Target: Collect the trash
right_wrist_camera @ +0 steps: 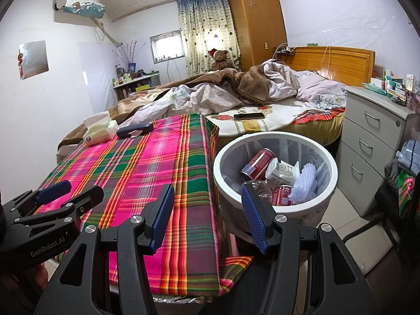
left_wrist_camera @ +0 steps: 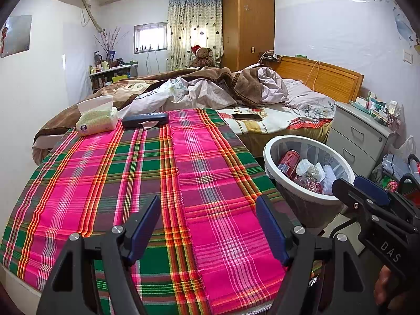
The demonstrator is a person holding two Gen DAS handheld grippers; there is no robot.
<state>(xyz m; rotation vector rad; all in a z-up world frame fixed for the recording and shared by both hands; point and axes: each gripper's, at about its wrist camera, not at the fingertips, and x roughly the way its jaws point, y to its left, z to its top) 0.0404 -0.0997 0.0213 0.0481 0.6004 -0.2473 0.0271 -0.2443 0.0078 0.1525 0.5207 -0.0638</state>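
Observation:
A white waste bin [right_wrist_camera: 223, 157] stands on the floor at the right of a table under a pink and green plaid cloth [right_wrist_camera: 147, 162]. Inside it lie red cans [right_wrist_camera: 258, 162], a white carton [right_wrist_camera: 282, 169], a white foam net [right_wrist_camera: 304, 181] and clear plastic [right_wrist_camera: 258, 187]. My right gripper [right_wrist_camera: 210, 218] is open and empty, between the table's right edge and the bin's near rim. My left gripper [left_wrist_camera: 210, 225] is open and empty over the cloth [left_wrist_camera: 105, 178]. In the left wrist view the bin [left_wrist_camera: 270, 157] sits to the right, with the right gripper [left_wrist_camera: 351, 182] near it. A pale scrap [left_wrist_camera: 148, 124] lies by a dark case.
A tissue pack [left_wrist_camera: 95, 120] and a dark case [left_wrist_camera: 144, 119] sit at the table's far end. Behind is an unmade bed [left_wrist_camera: 210, 92] with a phone [left_wrist_camera: 246, 116] on it. A grey drawer unit [right_wrist_camera: 372, 147] and bags [right_wrist_camera: 404, 183] stand right of the bin.

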